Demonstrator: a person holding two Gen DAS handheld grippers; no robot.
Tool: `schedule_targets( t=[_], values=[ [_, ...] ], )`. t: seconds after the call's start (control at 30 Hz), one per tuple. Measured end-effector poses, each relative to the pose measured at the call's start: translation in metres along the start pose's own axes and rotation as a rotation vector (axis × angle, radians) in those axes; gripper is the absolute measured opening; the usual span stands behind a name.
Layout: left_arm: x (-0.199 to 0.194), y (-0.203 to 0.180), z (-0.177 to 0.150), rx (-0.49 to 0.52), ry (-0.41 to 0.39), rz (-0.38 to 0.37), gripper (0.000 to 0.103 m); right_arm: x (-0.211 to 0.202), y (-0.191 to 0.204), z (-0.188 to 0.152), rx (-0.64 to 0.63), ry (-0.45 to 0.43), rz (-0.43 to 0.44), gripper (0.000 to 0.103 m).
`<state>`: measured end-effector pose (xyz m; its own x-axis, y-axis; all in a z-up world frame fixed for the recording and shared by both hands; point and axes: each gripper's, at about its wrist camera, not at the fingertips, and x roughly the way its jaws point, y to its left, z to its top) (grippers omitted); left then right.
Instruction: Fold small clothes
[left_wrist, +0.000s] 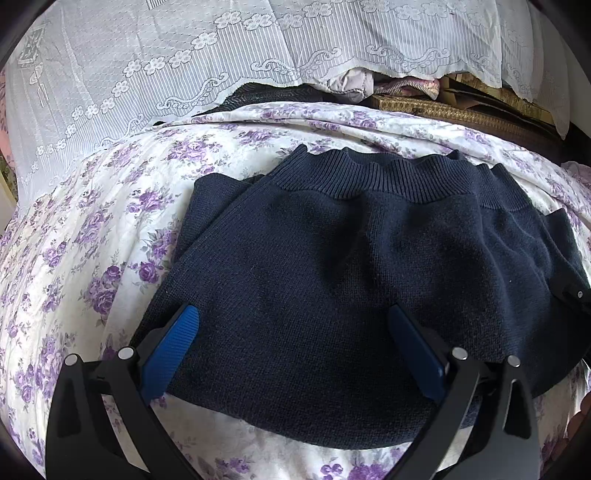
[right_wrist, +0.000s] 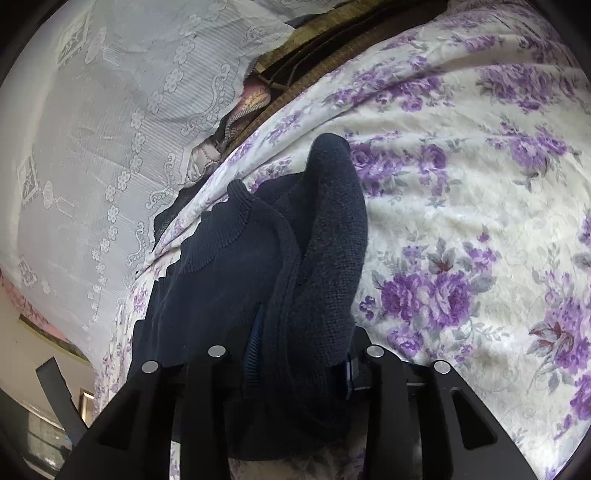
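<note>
Floral bedspread (left_wrist: 92, 229) under navy sweater (left_wrist: 332, 258); lace curtain (left_wrist: 147, 55) behind.

Floral bedspread (left_wrist: 110, 229) under navy sweater (left_wrist: 332, 258)

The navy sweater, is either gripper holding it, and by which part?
The right gripper clamps a bunched fold of the navy sweater at its side. The left gripper is open over it, holding nothing.

Left wrist view: close, angled down over the sweater (left_wrist: 332, 266) on the bed (left_wrist: 92, 240).
Right wrist view: same, closer.
Shared: sweater, bed.
</note>
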<state>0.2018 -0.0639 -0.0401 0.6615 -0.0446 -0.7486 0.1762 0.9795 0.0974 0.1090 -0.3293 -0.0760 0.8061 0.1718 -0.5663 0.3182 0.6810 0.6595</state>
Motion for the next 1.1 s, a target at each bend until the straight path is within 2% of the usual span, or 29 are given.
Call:
schedule_targets(
  t=[0.03, 0.1, 0.17, 0.33, 0.43, 0.57, 0.63, 0.8, 1.1],
  values=[
    [0.0, 0.0, 0.0, 0.0, 0.0, 0.0, 0.099, 0.001, 0.004, 0.001, -0.016, 0.005, 0.023, 0.054],
    [0.0, 0.0, 0.0, -0.001, 0.001, -0.001, 0.099, 0.003, 0.011, 0.0, -0.053, 0.012, 0.06, 0.076],
    [0.0, 0.0, 0.0, -0.001, 0.001, -0.001, 0.099, 0.006, 0.018, -0.001, -0.087, 0.023, 0.057, 0.083],
    [0.0, 0.0, 0.0, -0.001, 0.001, -0.001, 0.099, 0.005, 0.014, 0.001, -0.061, 0.015, 0.084, 0.084],
    [0.0, 0.0, 0.0, -0.001, 0.001, -0.001, 0.099, 0.005, 0.014, 0.0, -0.066, 0.024, 0.042, 0.074],
    [0.001, 0.0, 0.0, -0.001, 0.001, -0.001, 0.099, 0.002, -0.007, 0.0, 0.049, 0.006, 0.023, 0.029],
    [0.001, 0.0, 0.0, -0.002, 0.001, -0.004, 0.099, 0.001, -0.008, 0.0, 0.061, 0.005, 0.031, 0.028],
    [0.0, -0.001, 0.001, -0.004, 0.0, -0.012, 0.099, -0.006, 0.022, -0.003, -0.058, -0.049, -0.087, 0.026],
    [-0.005, 0.006, 0.005, -0.032, -0.026, -0.031, 0.099, -0.025, 0.073, -0.005, -0.162, -0.121, -0.129, 0.025]
  ],
)
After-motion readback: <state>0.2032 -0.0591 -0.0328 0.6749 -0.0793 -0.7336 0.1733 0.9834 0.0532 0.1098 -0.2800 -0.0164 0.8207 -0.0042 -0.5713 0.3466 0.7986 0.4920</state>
